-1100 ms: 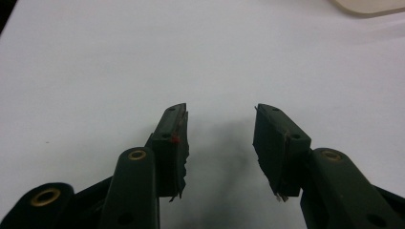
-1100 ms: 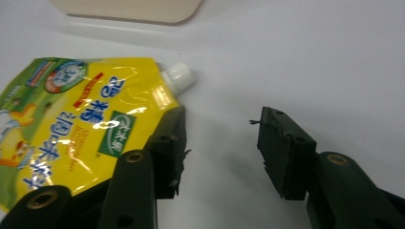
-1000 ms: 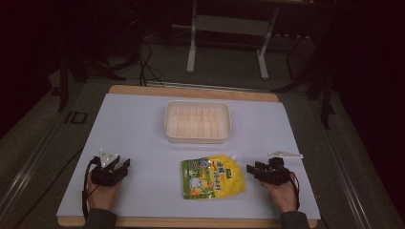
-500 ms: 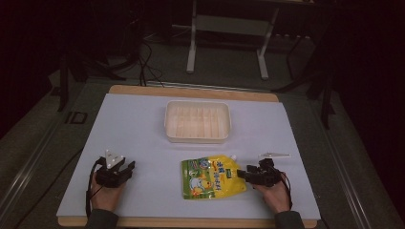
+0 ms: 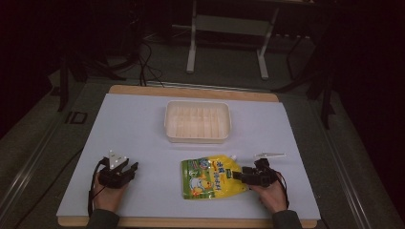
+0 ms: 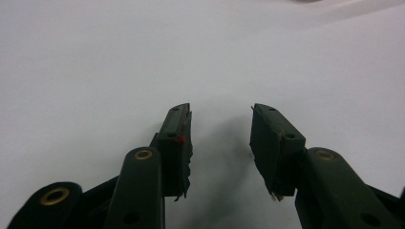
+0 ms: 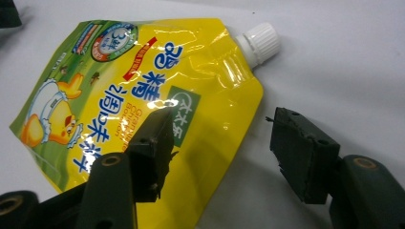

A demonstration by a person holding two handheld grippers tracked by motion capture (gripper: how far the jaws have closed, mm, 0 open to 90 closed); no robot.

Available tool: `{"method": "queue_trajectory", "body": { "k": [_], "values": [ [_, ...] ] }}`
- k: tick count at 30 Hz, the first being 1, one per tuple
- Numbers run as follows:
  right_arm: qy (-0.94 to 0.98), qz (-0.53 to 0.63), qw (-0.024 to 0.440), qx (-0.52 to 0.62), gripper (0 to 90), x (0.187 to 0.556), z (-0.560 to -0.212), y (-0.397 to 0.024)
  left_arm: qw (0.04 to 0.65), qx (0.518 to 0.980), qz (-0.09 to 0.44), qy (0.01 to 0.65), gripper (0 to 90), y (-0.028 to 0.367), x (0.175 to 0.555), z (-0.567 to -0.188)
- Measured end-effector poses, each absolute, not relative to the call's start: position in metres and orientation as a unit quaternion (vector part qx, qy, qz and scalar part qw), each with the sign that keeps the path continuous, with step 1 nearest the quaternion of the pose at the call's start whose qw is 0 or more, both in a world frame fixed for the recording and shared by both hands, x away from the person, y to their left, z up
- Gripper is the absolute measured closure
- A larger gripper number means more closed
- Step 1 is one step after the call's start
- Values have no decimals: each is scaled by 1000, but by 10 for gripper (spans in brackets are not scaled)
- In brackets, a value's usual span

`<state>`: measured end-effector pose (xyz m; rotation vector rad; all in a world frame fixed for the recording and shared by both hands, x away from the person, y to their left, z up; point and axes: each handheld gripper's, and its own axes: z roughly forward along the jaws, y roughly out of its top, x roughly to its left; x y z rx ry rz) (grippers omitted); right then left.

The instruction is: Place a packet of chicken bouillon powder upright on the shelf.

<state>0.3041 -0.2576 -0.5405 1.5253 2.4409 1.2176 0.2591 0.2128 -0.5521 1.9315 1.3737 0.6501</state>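
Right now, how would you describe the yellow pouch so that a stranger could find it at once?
Start at the white table and its cream tray. Nearer the person than the tray lies the yellow pouch, flat, beside the open right tongs. It alone is brightly coloured, with a white screw cap and a cartoon chick.

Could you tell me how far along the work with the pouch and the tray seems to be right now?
Nothing looks finished: the white tray is empty and the yellow spouted pouch lies flat on the table. In hand: the right gripper is open, jaws straddling the pouch's edge, not closed. The left gripper is open over bare table. Gripping and, presumably, moving the pouch remain.
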Motion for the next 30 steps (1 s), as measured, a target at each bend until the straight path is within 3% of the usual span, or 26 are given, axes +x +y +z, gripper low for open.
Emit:
{"method": "queue_trajectory", "body": {
  "k": [9, 14, 21, 24, 30],
  "values": [
    [779, 396, -52, 482, 524, 309, -542, -256, 346, 754, 227, 510, 660, 203, 259, -552],
    [780, 399, -59, 478, 541, 311, -543, -253, 348, 770, 214, 490, 720, 190, 257, -552],
    [782, 396, -62, 478, 610, 312, -543, -250, 355, 789, 194, 462, 886, 174, 255, -552],
    [784, 393, -60, 477, 657, 312, -544, -250, 357, 794, 190, 454, 894, 169, 255, -552],
    [779, 400, -76, 476, 661, 315, -546, -250, 359, 798, 185, 448, 893, 164, 256, -552]
  ]
}}
